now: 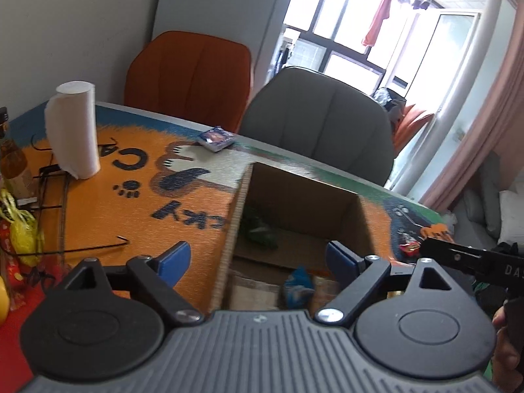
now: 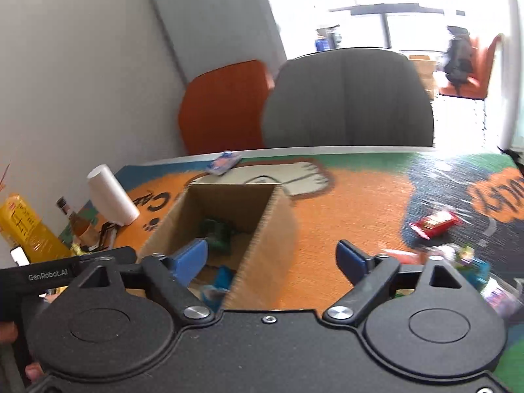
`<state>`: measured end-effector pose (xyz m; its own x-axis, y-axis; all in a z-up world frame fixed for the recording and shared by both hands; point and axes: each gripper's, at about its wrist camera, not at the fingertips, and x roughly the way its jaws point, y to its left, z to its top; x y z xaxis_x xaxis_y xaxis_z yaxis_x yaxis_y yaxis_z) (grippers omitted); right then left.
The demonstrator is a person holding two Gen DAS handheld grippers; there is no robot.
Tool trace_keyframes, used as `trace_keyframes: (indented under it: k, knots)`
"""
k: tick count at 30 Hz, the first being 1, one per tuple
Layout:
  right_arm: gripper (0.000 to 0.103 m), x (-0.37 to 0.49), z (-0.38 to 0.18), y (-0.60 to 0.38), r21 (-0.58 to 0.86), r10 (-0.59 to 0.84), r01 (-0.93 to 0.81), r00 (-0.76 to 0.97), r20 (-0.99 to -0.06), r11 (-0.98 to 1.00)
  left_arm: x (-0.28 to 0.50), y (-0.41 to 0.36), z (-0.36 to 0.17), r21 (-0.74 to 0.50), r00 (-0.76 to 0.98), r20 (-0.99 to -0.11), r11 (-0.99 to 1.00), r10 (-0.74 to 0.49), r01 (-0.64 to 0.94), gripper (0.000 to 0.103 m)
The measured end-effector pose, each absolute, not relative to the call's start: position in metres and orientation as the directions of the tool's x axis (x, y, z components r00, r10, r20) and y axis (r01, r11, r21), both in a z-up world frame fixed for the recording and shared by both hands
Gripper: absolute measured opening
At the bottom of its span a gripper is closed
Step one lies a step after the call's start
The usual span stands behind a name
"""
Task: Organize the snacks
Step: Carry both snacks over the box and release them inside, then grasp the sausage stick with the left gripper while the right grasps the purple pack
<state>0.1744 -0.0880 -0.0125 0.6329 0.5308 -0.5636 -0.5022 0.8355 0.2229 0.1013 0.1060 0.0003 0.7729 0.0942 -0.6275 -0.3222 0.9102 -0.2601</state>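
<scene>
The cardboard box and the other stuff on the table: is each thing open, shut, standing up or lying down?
Cardboard box: open on top, snacks inside.
Left tongs: open, holding nothing.
Right tongs: open, holding nothing.
Paper towel roll: standing upright.
Red snack packet: lying flat on the mat, outside the box.
Blue packet: lying flat near the far table edge.
Green packet: lying in the box.

Orange cartoon-print tablecloth, brown box
</scene>
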Motion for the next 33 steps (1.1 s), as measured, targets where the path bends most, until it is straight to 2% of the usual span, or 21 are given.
trace_keyframes:
  k: [10,18,30,33]
  knots:
    - [0.099,0.164,-0.014,-0.172,0.237,0.469,-0.409,0.689,-0.553,0.881,0.109,0.035,0.001,-0.266,0.789,-0.614,0.933,0.03,-0.243,0.089]
    - [0.099,0.164,-0.027,-0.227,0.281,0.456,-0.359,0.702,-0.547,0.89,0.113,-0.016,-0.005,-0.281,0.805,-0.593,0.943,-0.022,-0.181,0.089]
    - [0.097,0.173,-0.049,-0.283,0.337,0.438,-0.287,0.686,-0.581,0.897,0.123,-0.083,-0.026,-0.28,0.772,-0.632,0.949,-0.069,-0.145,0.086]
    - [0.095,0.176,-0.057,-0.293,0.352,0.43,-0.261,0.681,-0.593,0.899,0.128,-0.096,-0.034,-0.281,0.761,-0.644,0.95,-0.081,-0.137,0.083]
